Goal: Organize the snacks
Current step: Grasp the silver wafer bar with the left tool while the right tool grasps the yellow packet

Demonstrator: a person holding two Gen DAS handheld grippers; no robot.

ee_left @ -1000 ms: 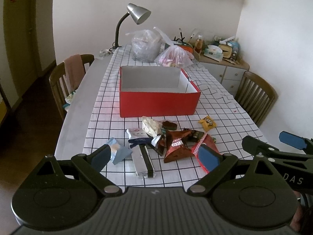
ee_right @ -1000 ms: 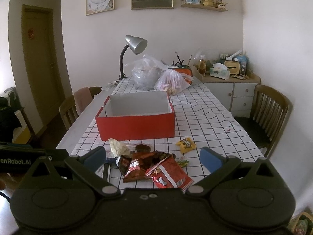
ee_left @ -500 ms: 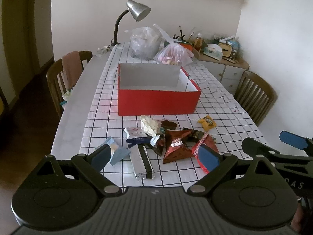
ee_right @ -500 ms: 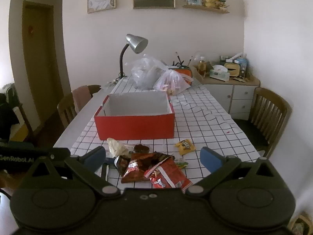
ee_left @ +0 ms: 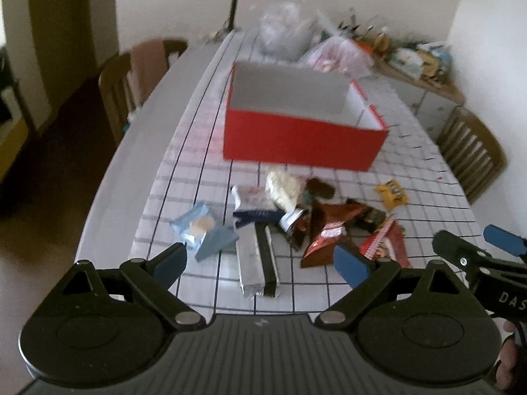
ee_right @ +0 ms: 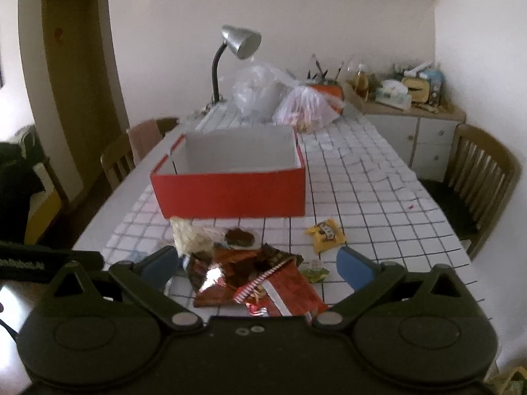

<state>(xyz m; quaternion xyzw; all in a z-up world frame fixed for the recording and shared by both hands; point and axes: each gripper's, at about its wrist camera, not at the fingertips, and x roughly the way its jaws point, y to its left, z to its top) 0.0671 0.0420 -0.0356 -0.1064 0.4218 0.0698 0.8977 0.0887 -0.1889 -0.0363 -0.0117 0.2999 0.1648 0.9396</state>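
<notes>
An open red box (ee_left: 306,141) (ee_right: 230,191) with a white inside stands on the checked tablecloth. Several snack packets lie in a heap in front of it: a silver and black bar (ee_left: 258,260), a blue packet (ee_left: 204,228), a brown triangular bag (ee_left: 326,230), a red bag (ee_right: 286,293) and a yellow packet (ee_left: 392,194) (ee_right: 326,233) lying apart. My left gripper (ee_left: 260,261) is open and empty above the silver bar. My right gripper (ee_right: 257,266) is open and empty above the red and brown bags; it also shows in the left wrist view (ee_left: 477,247).
A desk lamp (ee_right: 237,49) and two plastic bags (ee_right: 286,102) stand at the table's far end. Wooden chairs stand at the left (ee_right: 131,151) and right (ee_right: 481,181). A cluttered sideboard (ee_right: 411,115) is at the back right.
Both grippers have moved forward and tilted down towards the snack heap. Both stay open and empty.
</notes>
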